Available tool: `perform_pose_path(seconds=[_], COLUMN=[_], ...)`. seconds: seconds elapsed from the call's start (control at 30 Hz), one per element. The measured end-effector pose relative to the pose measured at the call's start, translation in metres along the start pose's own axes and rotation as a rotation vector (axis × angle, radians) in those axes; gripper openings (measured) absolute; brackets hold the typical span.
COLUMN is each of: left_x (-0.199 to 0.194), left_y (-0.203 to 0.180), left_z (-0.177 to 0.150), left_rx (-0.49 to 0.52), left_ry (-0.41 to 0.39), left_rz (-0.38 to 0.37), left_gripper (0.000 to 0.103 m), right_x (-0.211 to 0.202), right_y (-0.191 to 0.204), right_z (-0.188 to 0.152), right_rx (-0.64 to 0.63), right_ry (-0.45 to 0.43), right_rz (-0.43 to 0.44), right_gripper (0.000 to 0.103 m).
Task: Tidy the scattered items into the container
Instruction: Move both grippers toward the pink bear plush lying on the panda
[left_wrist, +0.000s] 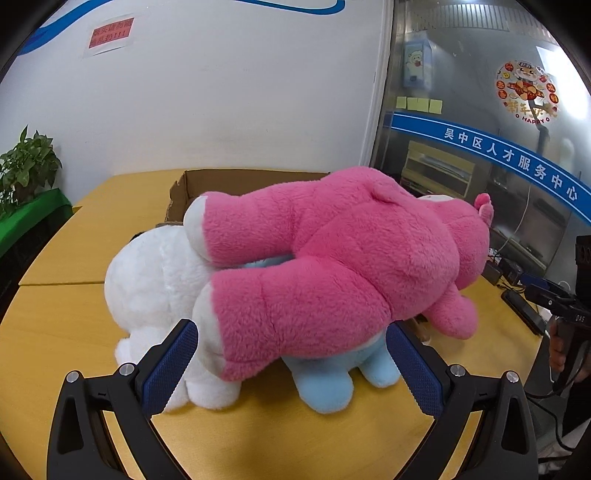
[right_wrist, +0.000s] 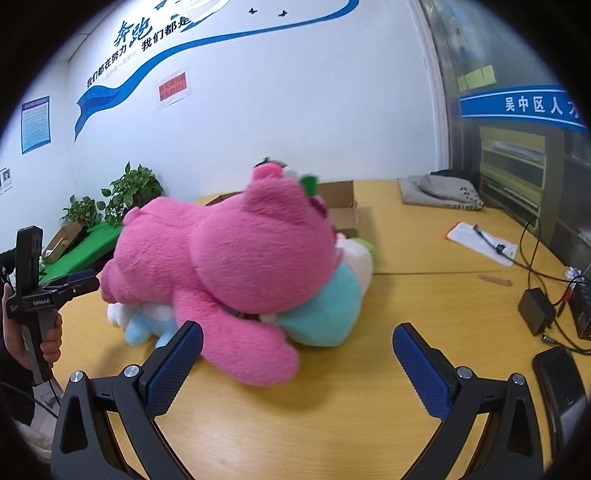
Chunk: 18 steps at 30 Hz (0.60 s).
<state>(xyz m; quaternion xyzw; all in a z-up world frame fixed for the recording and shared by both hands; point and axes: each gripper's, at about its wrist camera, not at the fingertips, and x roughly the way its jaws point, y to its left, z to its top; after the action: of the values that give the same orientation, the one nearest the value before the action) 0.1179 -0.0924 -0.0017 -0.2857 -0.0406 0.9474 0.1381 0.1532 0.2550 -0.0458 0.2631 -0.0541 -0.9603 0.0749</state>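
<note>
A big pink plush bear (left_wrist: 332, 258) lies face down on top of a white plush (left_wrist: 155, 280) and a light blue plush (left_wrist: 332, 380) on the yellow table (left_wrist: 74, 332). An open cardboard box (left_wrist: 192, 192) stands behind the pile. My left gripper (left_wrist: 291, 362) is open, its jaws on either side of the bear's near leg. In the right wrist view the pink bear (right_wrist: 236, 258) covers the blue plush (right_wrist: 325, 306). My right gripper (right_wrist: 297, 363) is open, the bear's arm between its jaws. The box (right_wrist: 340, 206) shows behind.
Potted plants (right_wrist: 129, 192) and a green surface stand at the left. A grey cloth (right_wrist: 439, 192), a white notepad (right_wrist: 480, 242), a black adapter (right_wrist: 535, 310) with cables and a phone (right_wrist: 561, 391) lie on the table's right side. Glass wall at right.
</note>
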Motion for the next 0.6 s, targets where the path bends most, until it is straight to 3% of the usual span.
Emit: perform_pose_path(seconds=[0.6], left_x=[-0.02], left_y=[-0.011], left_z=[0.011], left_rx=[-0.028], left_ry=[-0.037], left_rz=[-0.057], left_gripper=[0.103], right_x=[0.011], right_y=[0.022], right_z=[-0.003], right_rx=[0.033], right_ry=[0.101], right_rz=[-0.011], right_gripper=[0.103])
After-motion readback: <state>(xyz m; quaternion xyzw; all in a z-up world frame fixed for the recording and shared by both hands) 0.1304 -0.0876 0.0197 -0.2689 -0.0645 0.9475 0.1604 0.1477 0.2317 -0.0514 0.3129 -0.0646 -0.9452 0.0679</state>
